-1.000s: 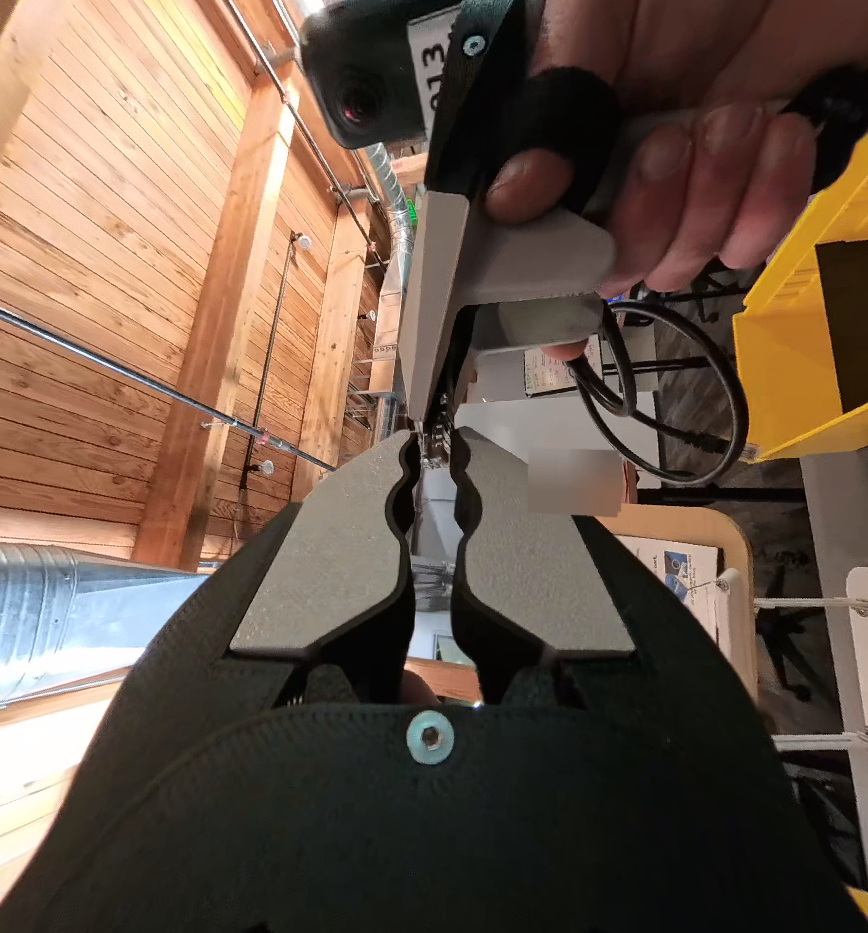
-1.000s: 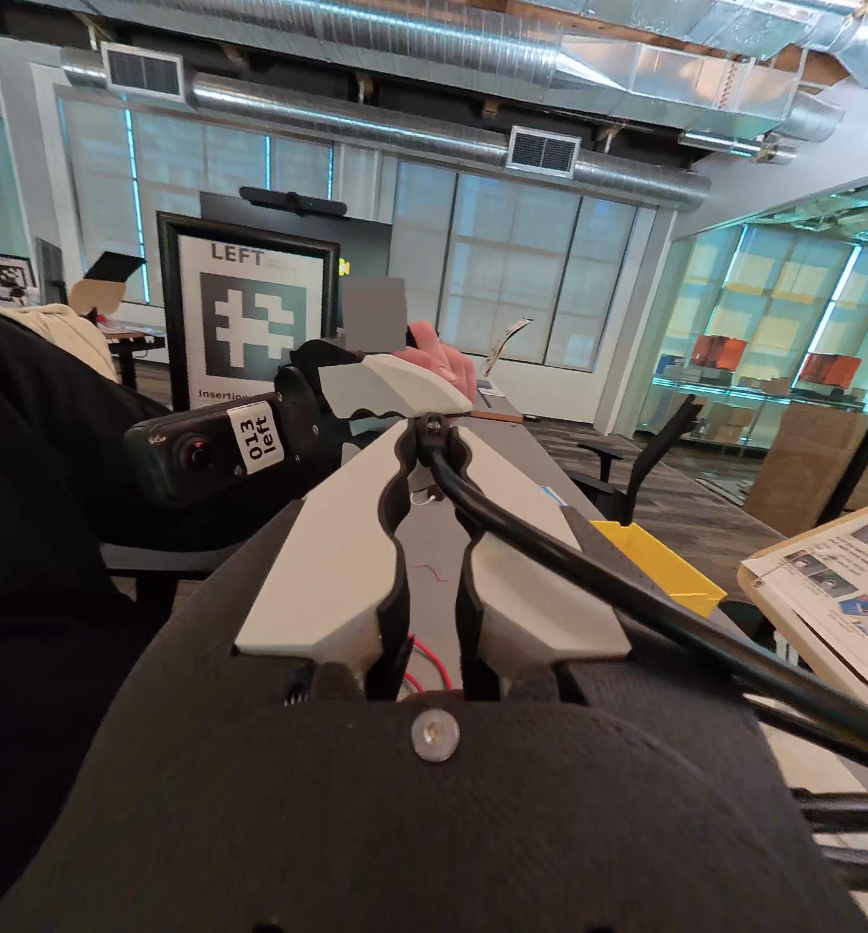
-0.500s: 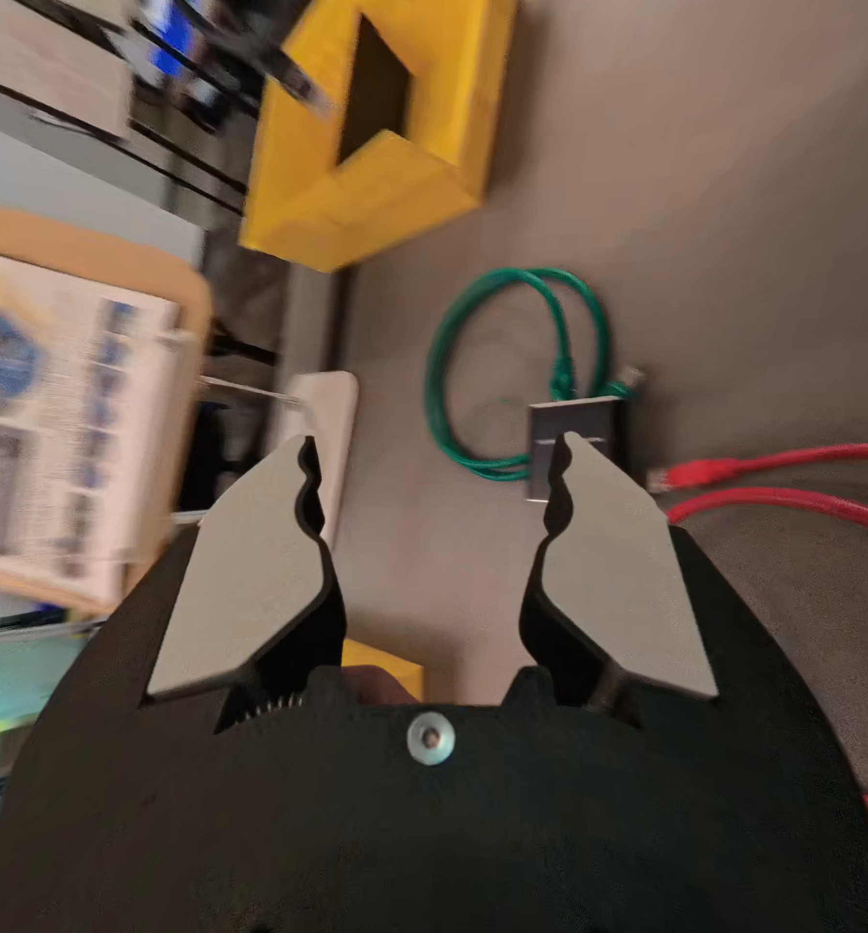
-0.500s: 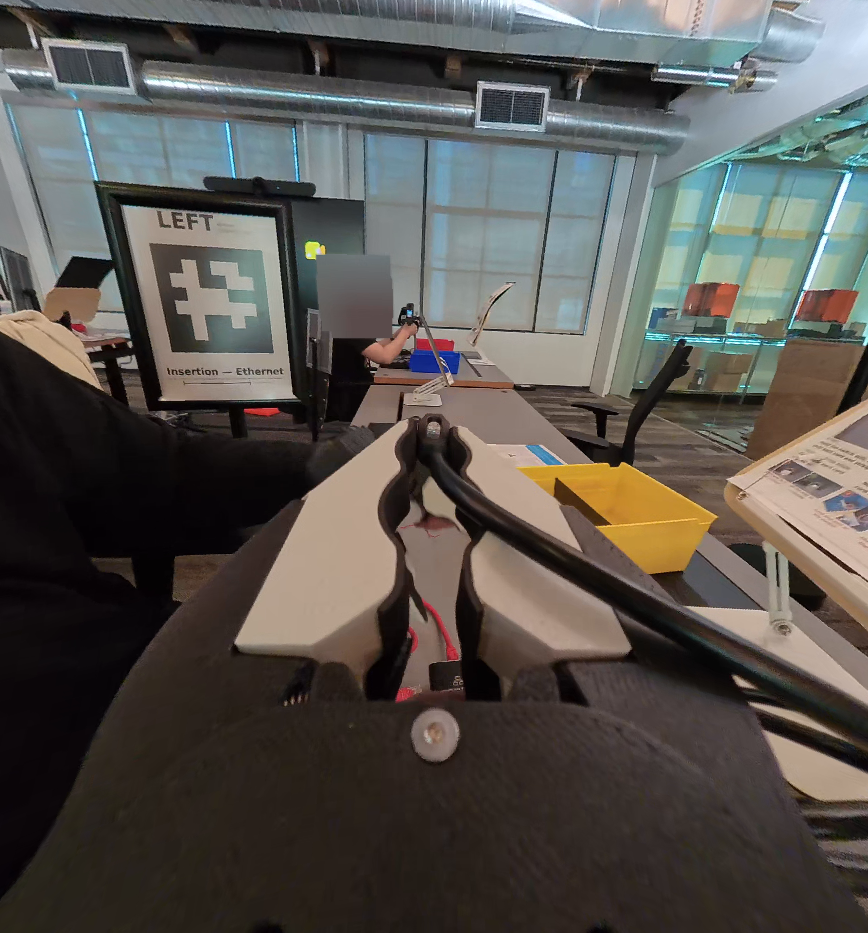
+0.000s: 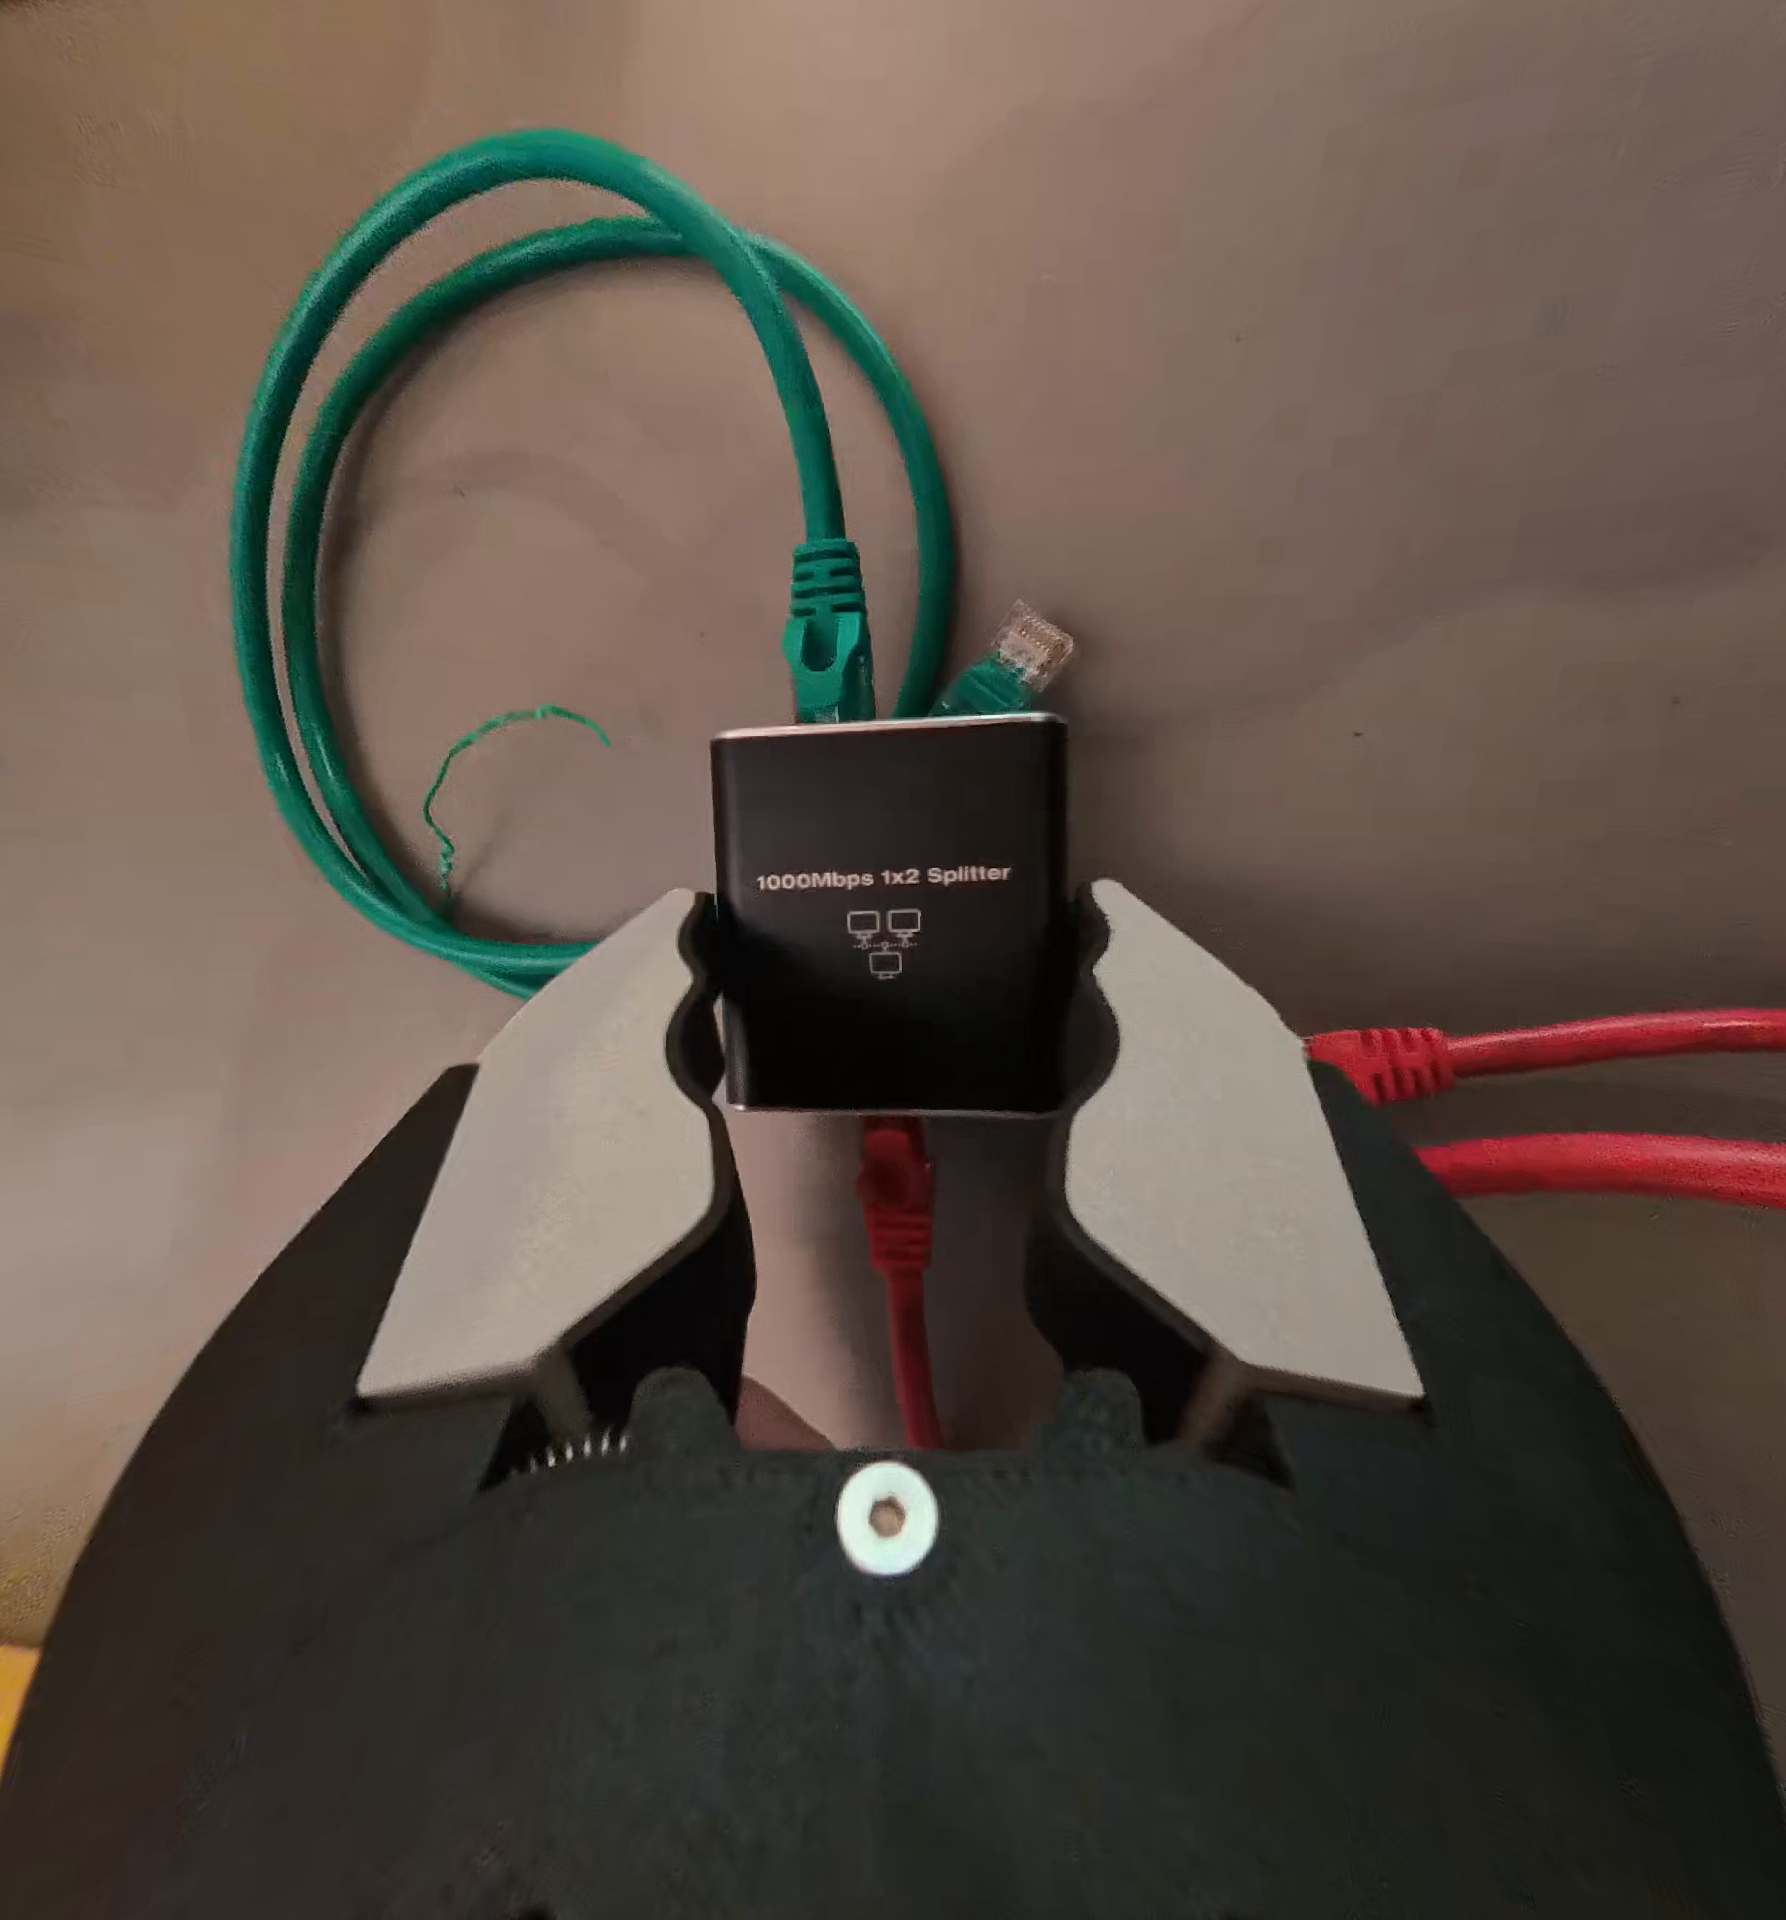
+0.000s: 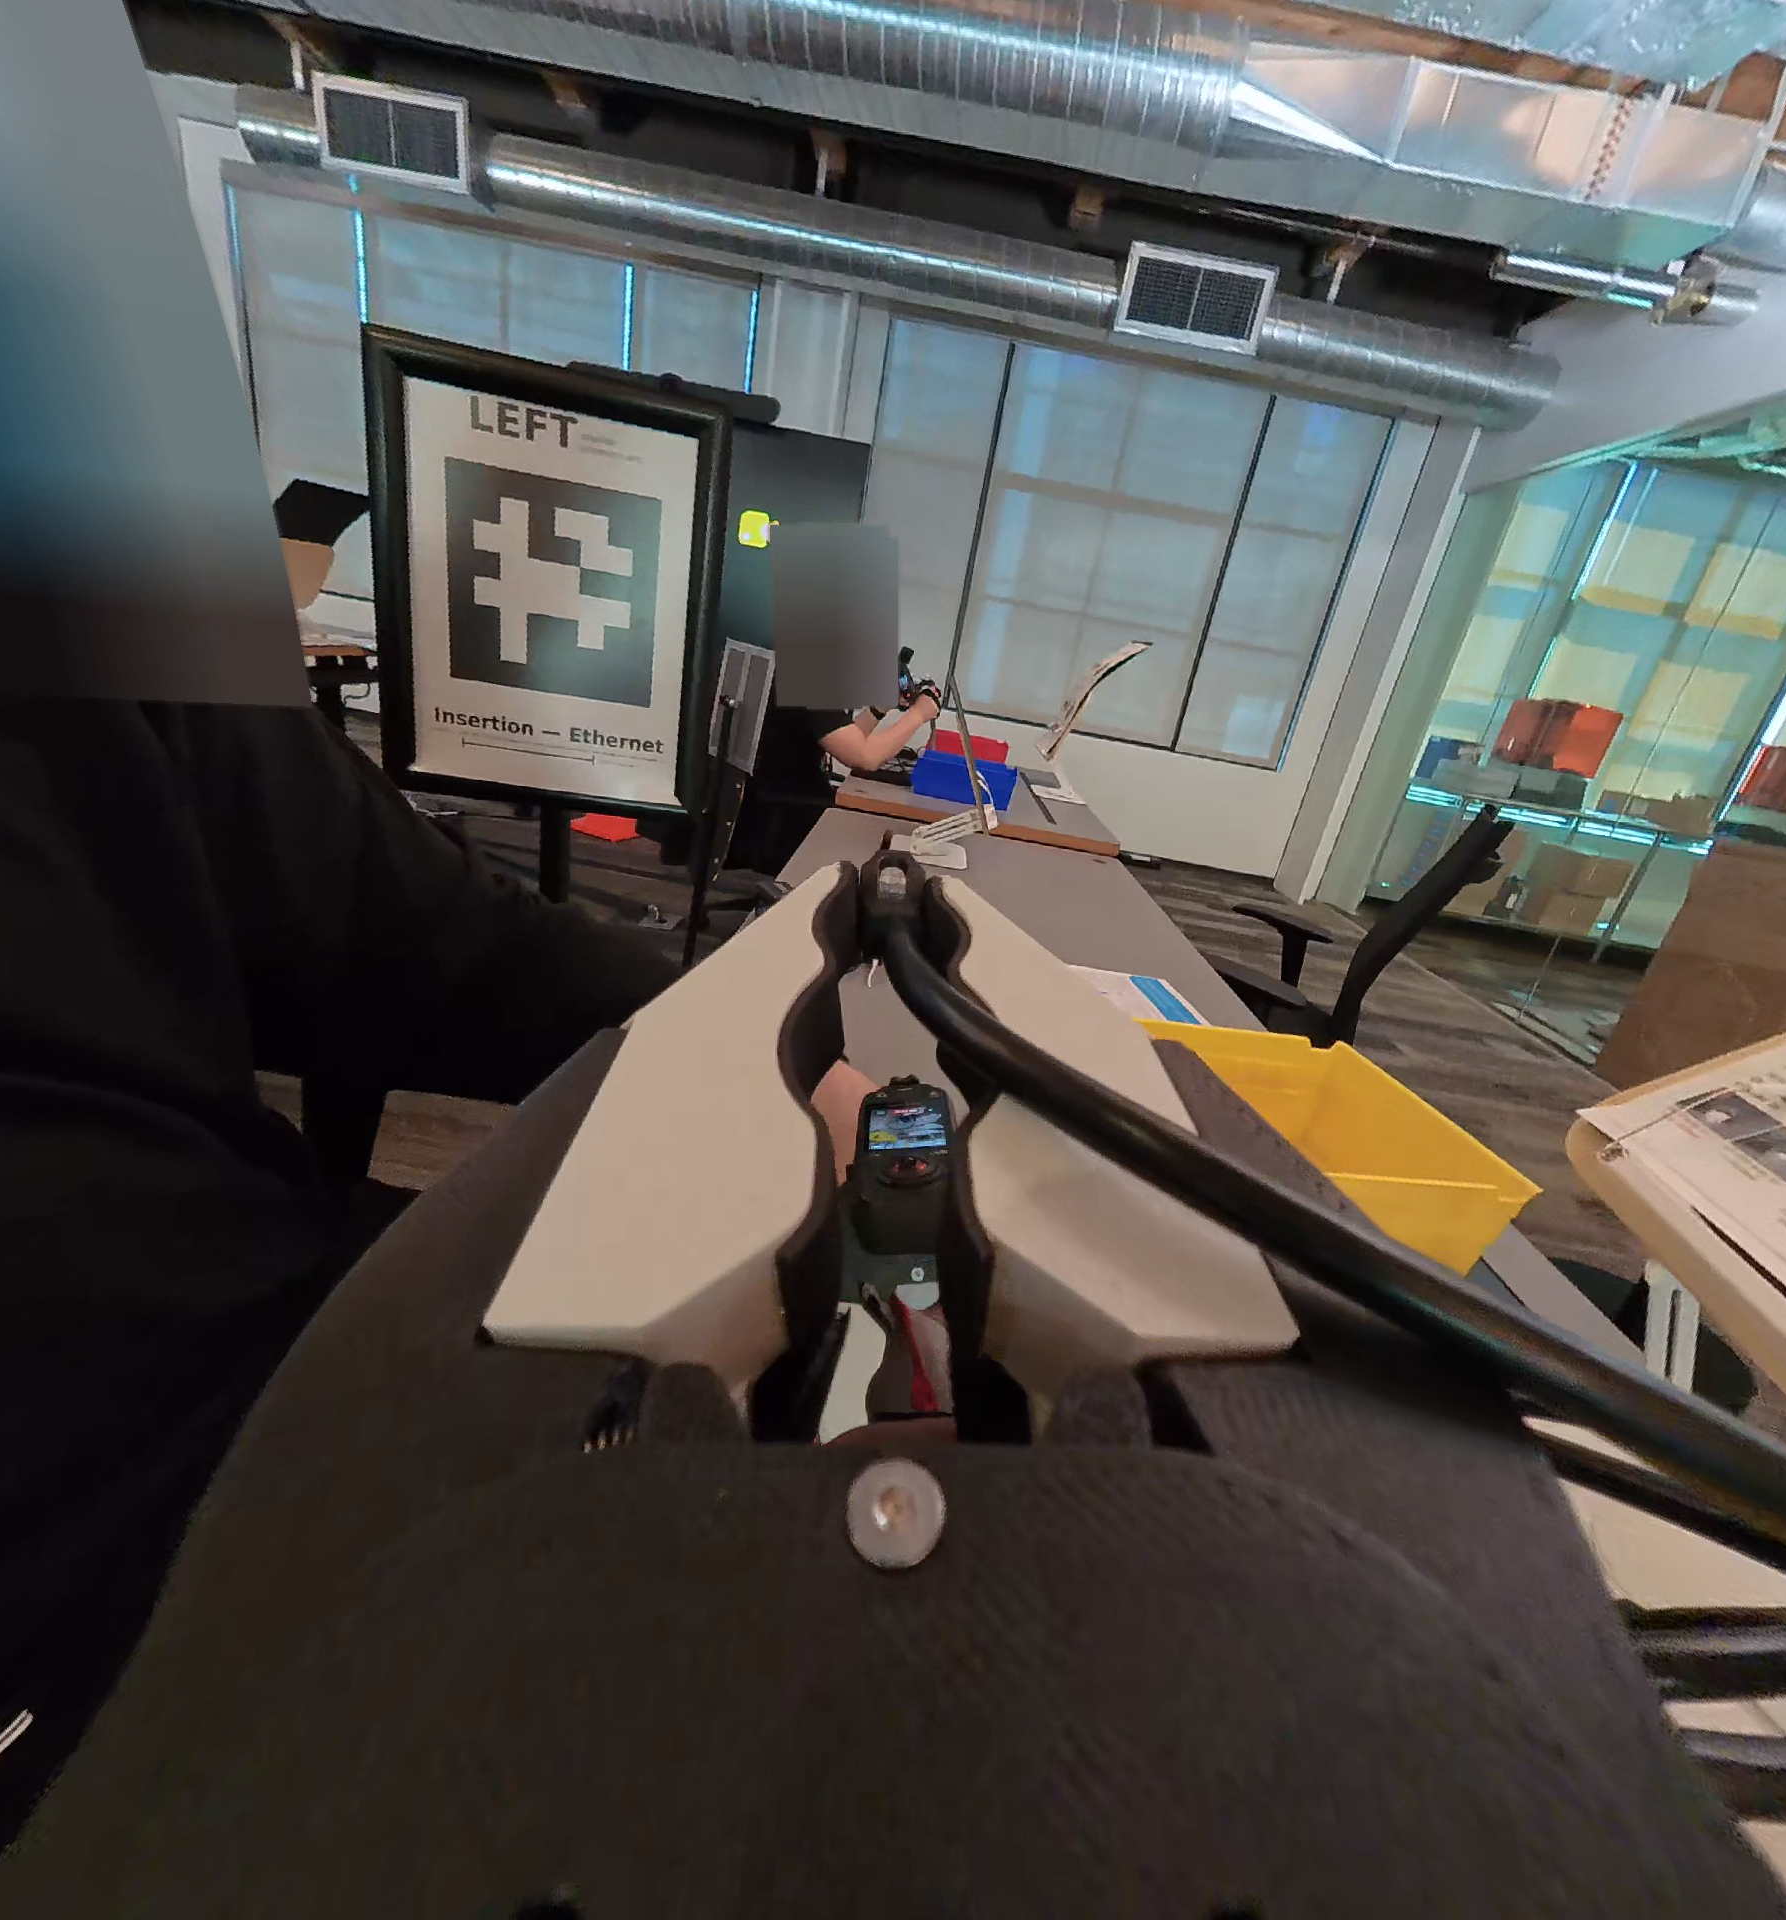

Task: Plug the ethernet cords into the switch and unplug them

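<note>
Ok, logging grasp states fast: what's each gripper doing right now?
Left gripper: fingers closed against the sides of the black switch on the table.
Right gripper: shut on the black cord.

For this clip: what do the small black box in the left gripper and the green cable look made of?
The box looks like metal with a satin black finish: bright silvery bevels show along its end edges, though coated plastic is possible. The green cable has a smooth, slightly glossy rubbery jacket, and its free plug looks like clear hard plastic.
</note>
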